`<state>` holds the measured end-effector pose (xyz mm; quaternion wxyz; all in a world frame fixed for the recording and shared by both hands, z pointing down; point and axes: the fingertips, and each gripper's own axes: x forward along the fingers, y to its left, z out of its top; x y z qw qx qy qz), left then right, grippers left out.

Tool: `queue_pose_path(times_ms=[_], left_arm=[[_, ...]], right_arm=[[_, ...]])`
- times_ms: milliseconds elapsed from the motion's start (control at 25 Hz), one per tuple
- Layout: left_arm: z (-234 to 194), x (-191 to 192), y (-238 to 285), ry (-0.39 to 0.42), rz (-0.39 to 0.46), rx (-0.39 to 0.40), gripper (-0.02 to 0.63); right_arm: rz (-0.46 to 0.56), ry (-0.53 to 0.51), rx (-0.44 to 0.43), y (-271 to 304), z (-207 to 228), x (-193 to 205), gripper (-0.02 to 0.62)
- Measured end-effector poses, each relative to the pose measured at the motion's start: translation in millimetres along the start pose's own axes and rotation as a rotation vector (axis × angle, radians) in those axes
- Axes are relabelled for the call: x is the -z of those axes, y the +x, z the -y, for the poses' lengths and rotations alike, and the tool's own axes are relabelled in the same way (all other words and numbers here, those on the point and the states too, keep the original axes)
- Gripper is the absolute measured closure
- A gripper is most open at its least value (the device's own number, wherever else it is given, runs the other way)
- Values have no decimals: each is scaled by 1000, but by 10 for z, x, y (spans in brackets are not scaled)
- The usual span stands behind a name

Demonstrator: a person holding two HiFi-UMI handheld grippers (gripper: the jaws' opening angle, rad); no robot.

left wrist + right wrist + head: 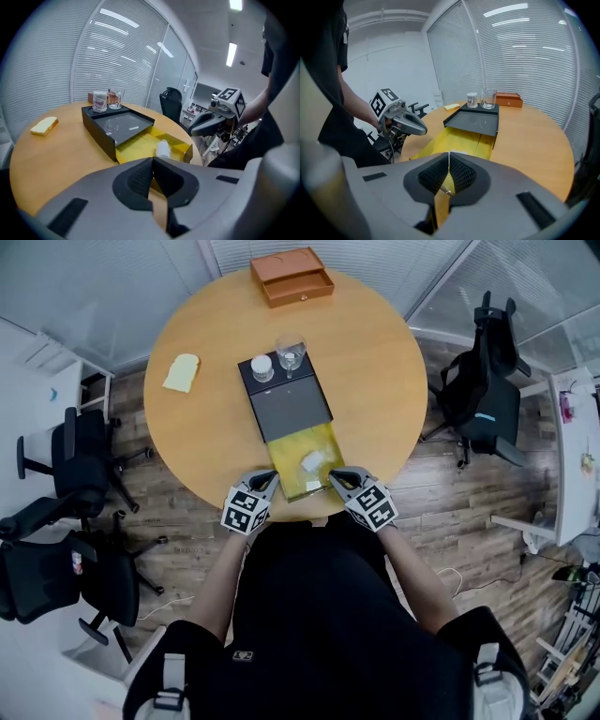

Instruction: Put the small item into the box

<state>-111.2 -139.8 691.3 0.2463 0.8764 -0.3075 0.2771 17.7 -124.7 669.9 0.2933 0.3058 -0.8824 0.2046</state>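
Well inside the yellow tray (pixel 291 448) that stands drawn out of the black box (pixel 291 407) lies the small item (pixel 311 461). It is a white, rounded lump, somewhat longer than wide, pale against the bright yellow floor. It rests in the right half of the tray, apart from the walls. The left tongs (pixel 269 480) sit at the tray's near left corner with their ribbed pads together and nothing between them. The right tongs (pixel 339 478) are at the near right corner, also closed. Whether they pinch the tray's edge I cannot tell. On the box's black top stand a clear glass (pixel 290 354) and a small jar (pixel 262 367), side by side at the far end, all on the round wooden desk (pixel 206 442).
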Motion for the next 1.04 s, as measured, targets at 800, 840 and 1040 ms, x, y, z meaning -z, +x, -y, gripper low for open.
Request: queue_pose_path(times_ms=[800, 840, 1040], left_arm=[[205, 30, -230, -18, 58, 106, 598], [199, 31, -240, -19, 61, 105, 598], [135, 42, -279, -48, 84, 97, 598]], right_arm=[[-30, -24, 30, 34, -75, 99, 589], [-32, -22, 33, 36, -73, 101, 589], [-35, -21, 44, 73, -86, 123, 589]])
